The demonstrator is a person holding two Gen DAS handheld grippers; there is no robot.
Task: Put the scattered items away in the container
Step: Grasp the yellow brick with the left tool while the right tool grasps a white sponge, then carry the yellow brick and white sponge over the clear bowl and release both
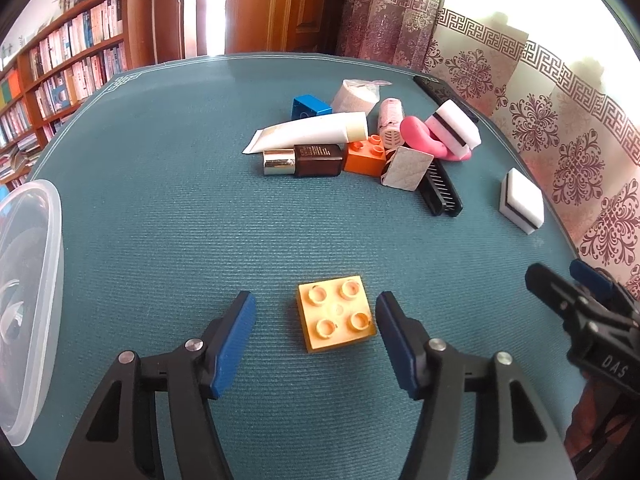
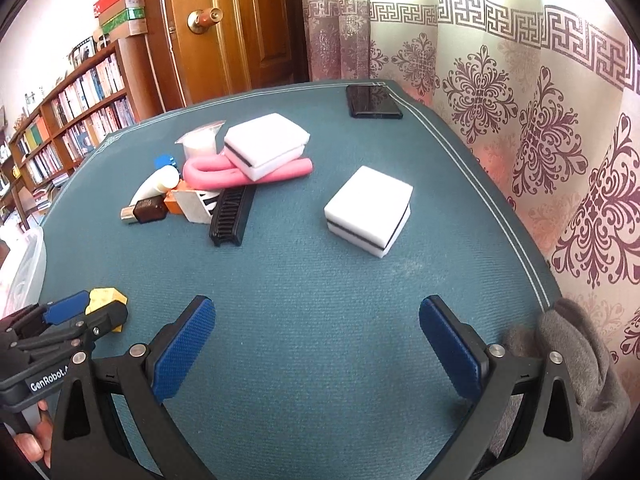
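Note:
A yellow four-stud brick (image 1: 337, 313) lies on the teal table mat (image 1: 180, 208) between the fingers of my left gripper (image 1: 316, 305), which is open; the right pad almost meets the brick's corner. The clear plastic container (image 1: 34, 280) sits at the far left. My right gripper (image 2: 317, 310) is open over bare mat with nothing between its fingers. A white sponge with a black stripe (image 2: 370, 210) lies ahead of it. The right gripper (image 1: 556, 276) also shows at the right edge of the left wrist view. In the right wrist view, the left gripper (image 2: 90, 311) straddles the yellow brick (image 2: 105, 297).
A pile further back holds a white tube (image 1: 312, 130), brown bottle (image 1: 310, 160), orange brick (image 1: 366, 156), blue brick (image 1: 310, 106), pink foam curler (image 2: 244, 176), second sponge (image 2: 266, 144) and black comb (image 2: 230, 212). A black phone (image 2: 372, 102) lies at the far corner. Grey cloth (image 2: 580, 360) hangs at the right edge.

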